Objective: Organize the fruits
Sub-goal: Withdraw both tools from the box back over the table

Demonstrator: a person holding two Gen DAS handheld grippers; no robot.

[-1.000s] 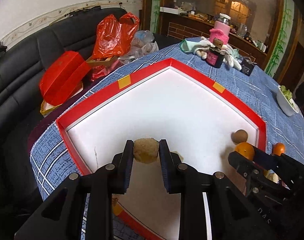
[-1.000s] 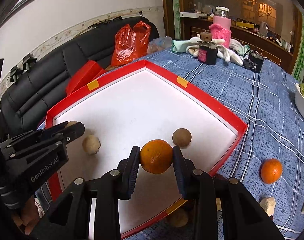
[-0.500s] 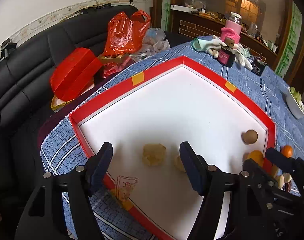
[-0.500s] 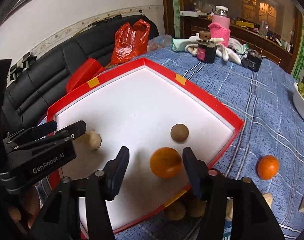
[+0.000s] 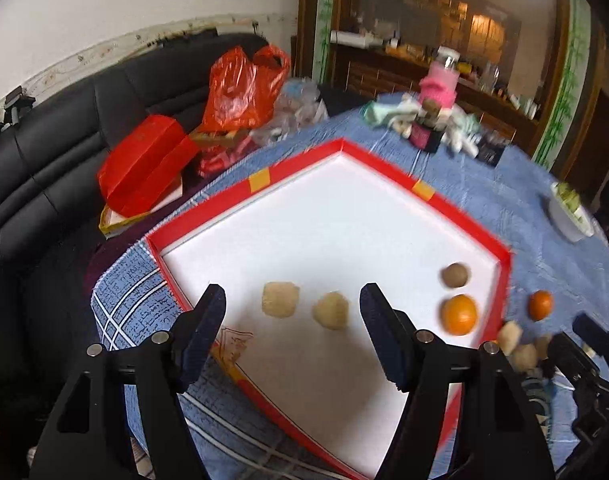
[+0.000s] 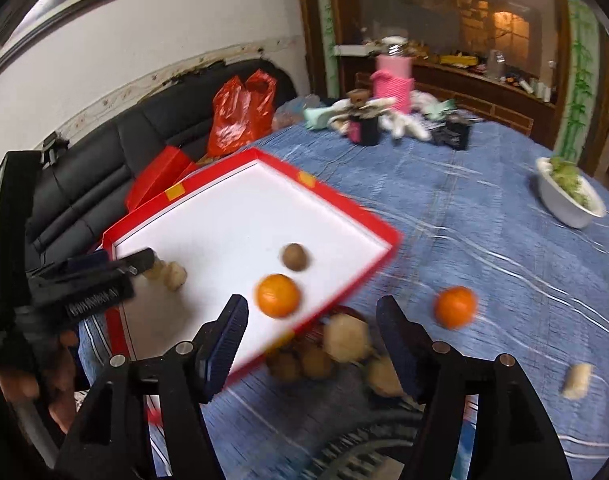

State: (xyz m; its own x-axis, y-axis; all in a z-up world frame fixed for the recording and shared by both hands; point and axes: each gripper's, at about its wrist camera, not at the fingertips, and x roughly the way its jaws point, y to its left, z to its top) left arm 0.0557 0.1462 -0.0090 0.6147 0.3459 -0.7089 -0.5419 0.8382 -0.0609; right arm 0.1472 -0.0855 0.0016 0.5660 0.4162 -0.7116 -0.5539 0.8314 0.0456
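The left gripper is wide and empty. The right gripper is opening, also empty. Probably both aim at the fruits at the lower centre, outside the tray.

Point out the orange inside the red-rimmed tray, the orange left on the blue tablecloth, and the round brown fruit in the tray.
Orange in red-rimmed tray [image 6: 278,295], right wrist view, middle of its peel.
Orange on blue tablecloth [image 6: 455,306], right wrist view, centre of fruit.
Round brown fruit in tray [image 5: 455,275], left wrist view, centre of fruit.
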